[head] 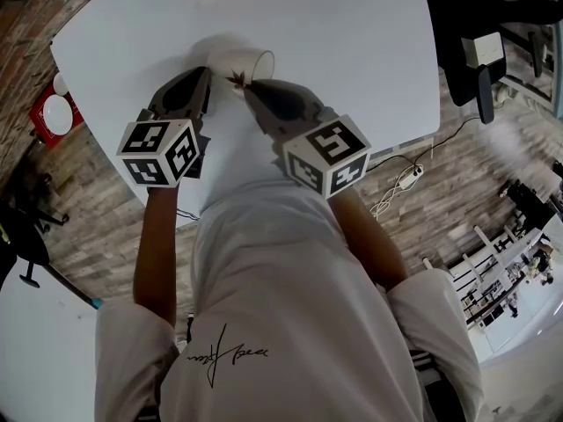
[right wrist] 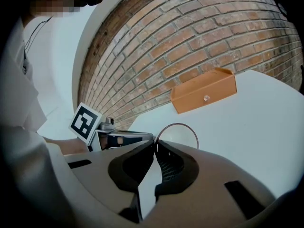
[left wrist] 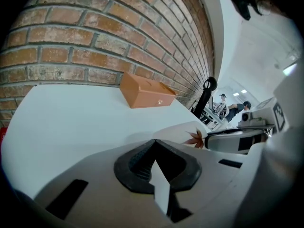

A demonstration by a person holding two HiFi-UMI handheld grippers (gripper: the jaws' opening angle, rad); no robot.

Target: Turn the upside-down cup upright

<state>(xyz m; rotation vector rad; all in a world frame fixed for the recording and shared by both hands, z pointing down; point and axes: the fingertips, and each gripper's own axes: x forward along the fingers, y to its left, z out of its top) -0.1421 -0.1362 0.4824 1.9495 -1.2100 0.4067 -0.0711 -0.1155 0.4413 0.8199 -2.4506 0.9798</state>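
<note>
I see my right tongs (right wrist: 153, 145) pinching the rim of the tipped paper cup (head: 236, 62) above the tabletop (head: 352, 42), and my left tongs (left wrist: 154, 145) clenched empty.

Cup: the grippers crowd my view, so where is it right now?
Head view, upper middle: the cup is tipped sideways over the table, just ahead of the left gripper and right gripper, its rim toward the right one.

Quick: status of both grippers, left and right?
Left gripper: closed, holding nothing.
Right gripper: closed on the rim of the cup.
</note>
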